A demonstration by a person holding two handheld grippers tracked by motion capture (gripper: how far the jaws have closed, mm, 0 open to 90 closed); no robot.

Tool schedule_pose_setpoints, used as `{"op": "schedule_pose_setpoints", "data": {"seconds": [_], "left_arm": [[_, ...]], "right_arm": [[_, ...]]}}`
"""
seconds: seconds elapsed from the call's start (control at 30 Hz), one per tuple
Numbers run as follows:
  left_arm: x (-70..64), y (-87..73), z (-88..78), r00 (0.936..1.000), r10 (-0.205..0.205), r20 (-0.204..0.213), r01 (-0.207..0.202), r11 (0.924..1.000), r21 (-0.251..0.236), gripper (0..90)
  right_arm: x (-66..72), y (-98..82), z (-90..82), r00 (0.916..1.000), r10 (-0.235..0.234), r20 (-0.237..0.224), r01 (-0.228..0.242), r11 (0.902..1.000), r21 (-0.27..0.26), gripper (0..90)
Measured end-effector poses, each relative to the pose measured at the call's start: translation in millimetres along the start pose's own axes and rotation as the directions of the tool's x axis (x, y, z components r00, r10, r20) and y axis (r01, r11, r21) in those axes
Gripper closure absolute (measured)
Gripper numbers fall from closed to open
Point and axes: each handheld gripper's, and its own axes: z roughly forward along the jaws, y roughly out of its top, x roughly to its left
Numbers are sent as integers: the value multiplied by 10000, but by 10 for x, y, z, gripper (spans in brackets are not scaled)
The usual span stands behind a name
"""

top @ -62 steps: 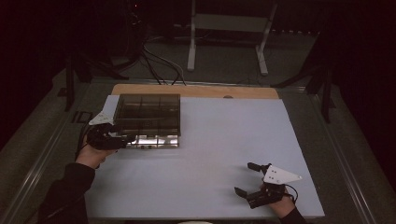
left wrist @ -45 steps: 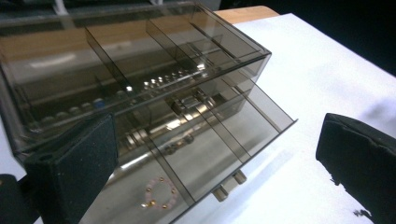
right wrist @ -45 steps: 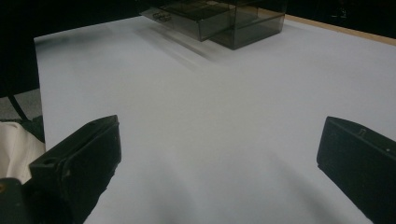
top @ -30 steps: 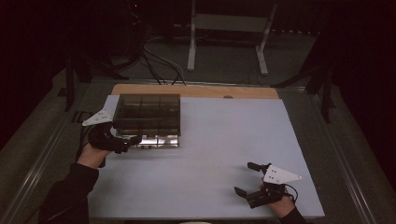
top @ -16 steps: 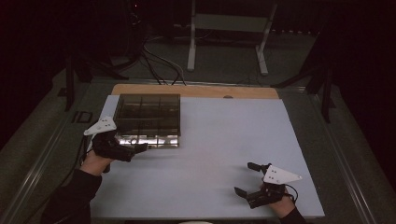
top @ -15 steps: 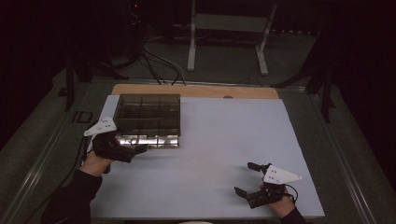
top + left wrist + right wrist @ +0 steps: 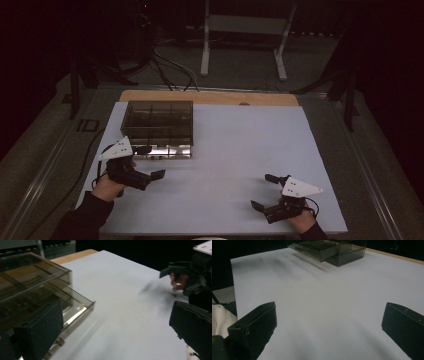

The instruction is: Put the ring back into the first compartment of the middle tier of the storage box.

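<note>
High view: a smoky transparent drawer box (image 7: 159, 120) is seen standing on the left half of the white table top (image 7: 240, 150), toward its far edge, with its lowest drawer (image 7: 167, 150) pulled partly out toward the person. The left gripper (image 7: 150, 162) is held just in front of the box's near left corner, apart from it; its jaws are spread wide, one up beside the drawer front and one lower over the bare table, and nothing is gripped between them. The right gripper (image 7: 265, 191) is held near the table's near right edge, well apart from the box, jaws likewise wide apart and empty.

From the left gripper view, the box (image 7: 27, 290) is seen at the left behind one black jaw, the protruding drawer (image 7: 77, 307) lying just past that jaw's pad, untouched. The other hand's gripper (image 7: 185, 277) is seen far across the table, at the upper right.

From the right gripper view, only bare table (image 7: 329, 302) lies between the two spread jaws, and the box (image 7: 329, 248) is seen far off at the top, its drawer drawn out
</note>
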Motion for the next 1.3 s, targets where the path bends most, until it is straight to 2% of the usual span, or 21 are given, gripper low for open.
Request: {"op": "schedule_pose_setpoints", "data": {"seconds": [0.13,0.4,0.57,0.8,1.07,1.3], "left_arm": [[-58,-56,44,9995,129,282,-128,9999,-22,8],[-191,-171,141,9987,345,369,-353,9991,214,9],[-202,-297,175,9970,188,744,-200,9997,156,9],[-223,-456,170,9980,277,565,-313,9974,647,9],[-186,-621,55,9995,-4,325,-22,9968,800,9],[-186,-762,-36,10000,-14,30,11,9941,1083,9]], "right_arm": [[1,0,-2,10000,-25,4,25,10000,-10,0],[-2,0,-4,10000,-22,-6,22,10000,-17,0],[4,1,-4,10000,-30,-9,30,10000,-13,0],[0,-2,-4,10000,-41,-4,41,10000,-9,0],[3,-4,-1,10000,-14,-1,14,10000,25,0],[2,-6,2,10000,-14,2,14,10000,54,0]]}}
